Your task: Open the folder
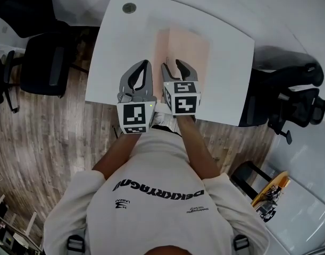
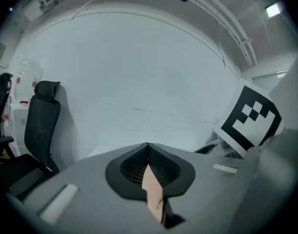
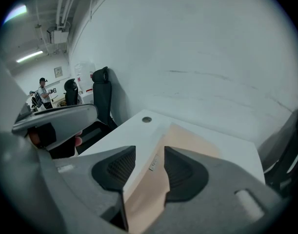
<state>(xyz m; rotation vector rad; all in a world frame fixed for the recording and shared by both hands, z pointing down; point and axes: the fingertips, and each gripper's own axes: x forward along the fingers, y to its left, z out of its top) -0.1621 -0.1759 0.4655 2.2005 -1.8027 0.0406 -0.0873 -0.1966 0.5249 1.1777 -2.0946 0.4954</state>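
Note:
A peach folder (image 1: 186, 49) lies on the white table (image 1: 114, 62), with a paler white flap (image 1: 151, 39) along its left side. My left gripper (image 1: 145, 64) stands over the folder's near left part; in the left gripper view (image 2: 148, 147) its jaws meet at the tips with a peach sliver of the folder's cover (image 2: 152, 191) pinched between them. My right gripper (image 1: 172, 64) is close beside it on the right. Its jaws are open (image 3: 149, 150), and the folder's left edge (image 3: 153, 165) runs under the gap without touching the pads.
A round cable hole (image 1: 129, 7) sits at the table's far left corner. Black office chairs stand to the left (image 1: 45, 62) and right (image 1: 290, 89) of the table on a wooden floor. A person (image 3: 43, 92) stands far off in the room.

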